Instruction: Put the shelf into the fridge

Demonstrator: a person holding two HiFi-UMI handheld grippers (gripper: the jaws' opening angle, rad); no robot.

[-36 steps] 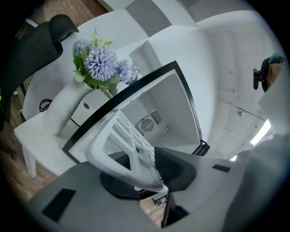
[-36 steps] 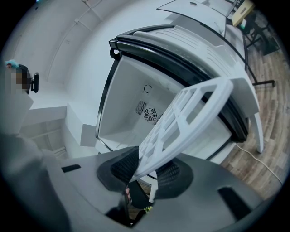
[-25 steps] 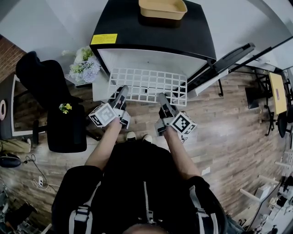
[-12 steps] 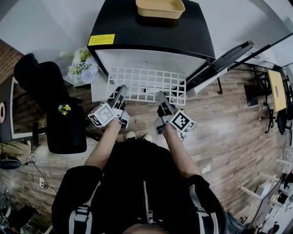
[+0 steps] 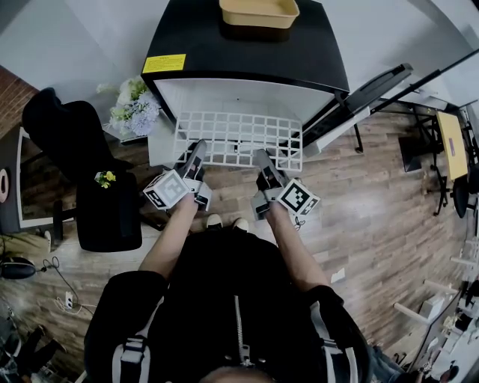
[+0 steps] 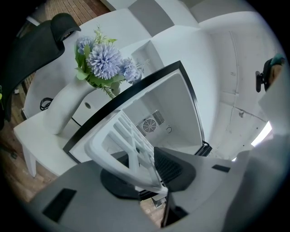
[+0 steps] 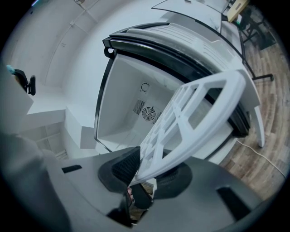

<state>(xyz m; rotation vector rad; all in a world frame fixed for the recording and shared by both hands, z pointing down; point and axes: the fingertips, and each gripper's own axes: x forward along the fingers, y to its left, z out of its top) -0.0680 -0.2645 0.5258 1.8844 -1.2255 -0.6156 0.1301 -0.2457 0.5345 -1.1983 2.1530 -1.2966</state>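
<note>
A white grid shelf (image 5: 239,138) is held level in front of the open fridge (image 5: 247,60), its far edge at the mouth of the white interior (image 6: 158,118). My left gripper (image 5: 196,155) is shut on the shelf's near edge at the left. My right gripper (image 5: 262,161) is shut on the near edge at the right. In the left gripper view the shelf (image 6: 131,149) runs between the pads of the gripper (image 6: 152,171). The right gripper view shows the shelf (image 7: 195,113) clamped in that gripper (image 7: 145,170), with the fridge cavity (image 7: 136,104) and its rear fan behind.
The fridge door (image 5: 359,97) stands open to the right. A yellow tray (image 5: 258,13) sits on the fridge's black top. Flowers (image 5: 135,108) stand on a white table left of the fridge, and a black chair (image 5: 75,149) is further left. The floor is wooden.
Both grippers and the shelf have shifted slightly left in the head view. The hold on the shelf's near edge looks the same.
</note>
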